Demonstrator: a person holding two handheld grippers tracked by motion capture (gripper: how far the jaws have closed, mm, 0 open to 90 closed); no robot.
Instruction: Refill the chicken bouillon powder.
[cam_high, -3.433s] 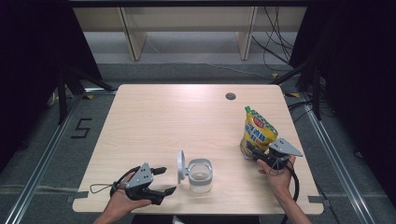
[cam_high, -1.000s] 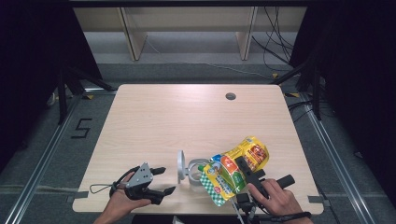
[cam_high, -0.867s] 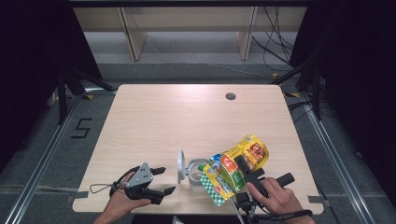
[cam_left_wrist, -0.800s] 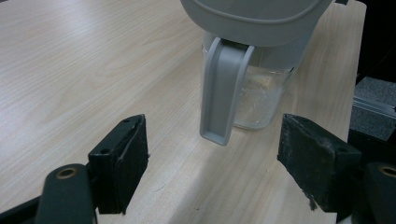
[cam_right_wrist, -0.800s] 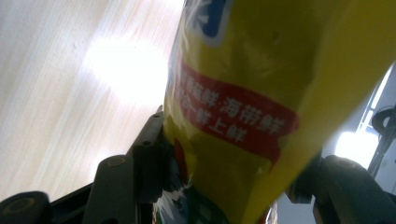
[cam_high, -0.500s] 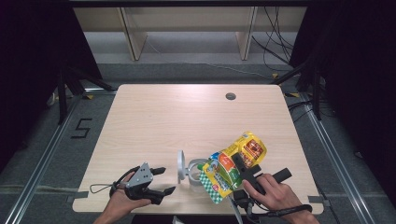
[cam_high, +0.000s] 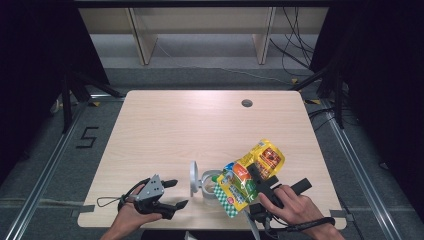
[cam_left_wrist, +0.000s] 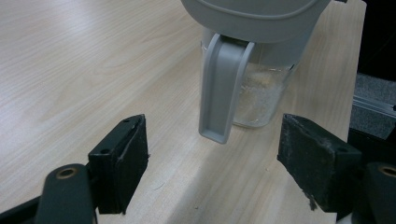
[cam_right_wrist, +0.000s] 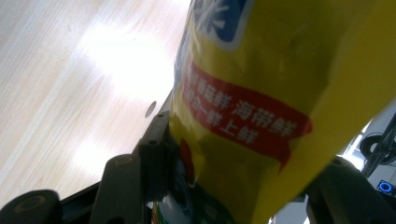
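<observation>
The yellow pouch (cam_high: 252, 175) is held tilted over the clear jar (cam_high: 209, 186), its printed lower end toward seven o'clock and its top toward one o'clock in the high view. It is clamped between the jaws of the right gripper (cam_high: 257, 186), which have just been closing further on it; in the right gripper view the yellow pouch (cam_right_wrist: 261, 107) is seen pressed between both black jaws. The jar stands on the worktop (cam_high: 200, 125) near its six o'clock edge, with a grey lid (cam_high: 193, 176) swung upright at its nine o'clock side. The left gripper (cam_high: 172, 195) rests at eight o'clock of the jar, jaws wide apart and gripping nothing. In the left gripper view the jar (cam_left_wrist: 261, 95), with pale grains inside, is seen just ahead at twelve o'clock, and the lid's grey latch (cam_left_wrist: 223, 88) hangs down its front.
</observation>
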